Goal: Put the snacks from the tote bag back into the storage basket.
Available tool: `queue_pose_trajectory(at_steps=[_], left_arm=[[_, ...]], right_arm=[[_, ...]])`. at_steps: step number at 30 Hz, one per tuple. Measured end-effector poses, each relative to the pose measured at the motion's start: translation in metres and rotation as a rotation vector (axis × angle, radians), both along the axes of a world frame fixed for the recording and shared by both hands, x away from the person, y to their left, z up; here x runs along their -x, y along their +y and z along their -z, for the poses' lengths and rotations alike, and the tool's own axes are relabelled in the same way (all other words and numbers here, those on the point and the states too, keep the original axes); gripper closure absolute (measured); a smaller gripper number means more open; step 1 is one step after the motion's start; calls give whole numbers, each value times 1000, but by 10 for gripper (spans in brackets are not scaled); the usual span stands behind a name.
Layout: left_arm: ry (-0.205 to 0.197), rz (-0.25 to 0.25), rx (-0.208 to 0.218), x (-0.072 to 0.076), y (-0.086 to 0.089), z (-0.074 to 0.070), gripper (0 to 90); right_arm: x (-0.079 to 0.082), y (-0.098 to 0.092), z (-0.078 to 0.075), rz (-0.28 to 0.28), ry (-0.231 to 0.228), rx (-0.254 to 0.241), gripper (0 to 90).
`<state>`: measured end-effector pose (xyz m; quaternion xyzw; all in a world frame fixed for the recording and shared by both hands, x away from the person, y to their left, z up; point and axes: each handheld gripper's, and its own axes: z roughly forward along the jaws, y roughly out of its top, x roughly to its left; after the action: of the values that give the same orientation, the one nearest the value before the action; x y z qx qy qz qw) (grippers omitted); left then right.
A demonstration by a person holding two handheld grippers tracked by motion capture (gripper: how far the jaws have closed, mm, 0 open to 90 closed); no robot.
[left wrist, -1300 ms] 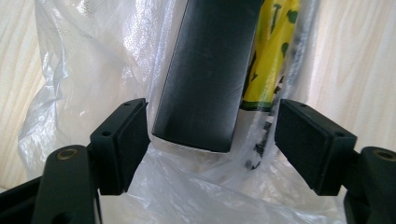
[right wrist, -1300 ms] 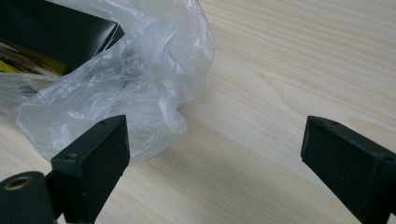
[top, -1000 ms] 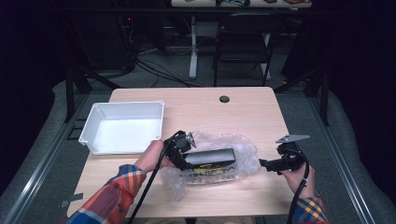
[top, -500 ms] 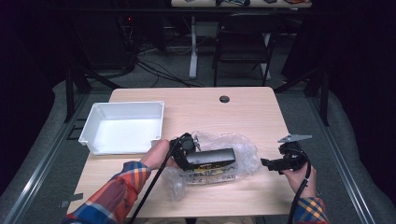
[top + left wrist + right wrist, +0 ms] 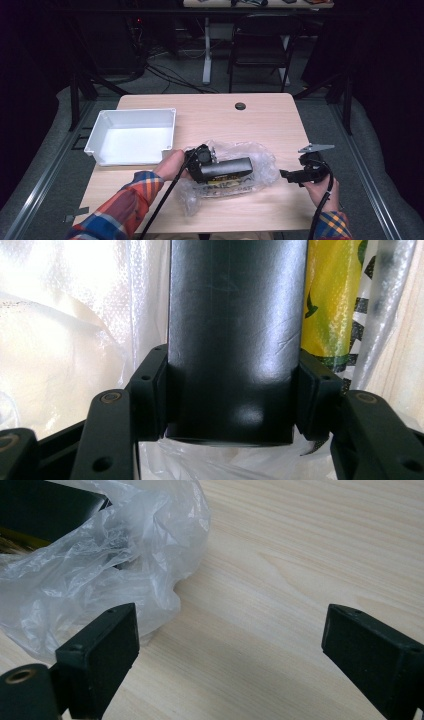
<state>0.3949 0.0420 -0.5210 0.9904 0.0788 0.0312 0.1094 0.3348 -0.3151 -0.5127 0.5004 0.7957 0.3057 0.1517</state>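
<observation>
Left gripper [image 5: 231, 390]: shifted slightly rightward since earlier frames, jaws just closing, now clamped on black tube [image 5: 232, 340] lying amid plastic bag [image 5: 250, 155], table centre. Right gripper [image 5: 232, 655]: spread, idle beside bag. Step: grasp. Next, likely: lift clear without snagging film.

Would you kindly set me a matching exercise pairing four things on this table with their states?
1. black tube
2. left gripper
3. right gripper
4. white bin

a. empty, at the table's left
b. open above bare wood
c. clamped between two pads
d. shut, jaws just closing

Pairs: 1-c, 2-d, 3-b, 4-a
</observation>
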Motion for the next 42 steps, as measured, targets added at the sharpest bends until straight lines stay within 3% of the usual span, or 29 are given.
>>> queue_pose_trajectory(at_steps=[7,21,42], left_arm=[[-31,14,0,4,1,-8,431],[-28,14,49,3,8,-31,431],[-55,-6,106,-2,21,-65,432]], right_arm=[[0,0,0,1,-1,2,77],[0,0,-1,3,-5,0,78],[0,-1,-1,8,-10,-3,78]])
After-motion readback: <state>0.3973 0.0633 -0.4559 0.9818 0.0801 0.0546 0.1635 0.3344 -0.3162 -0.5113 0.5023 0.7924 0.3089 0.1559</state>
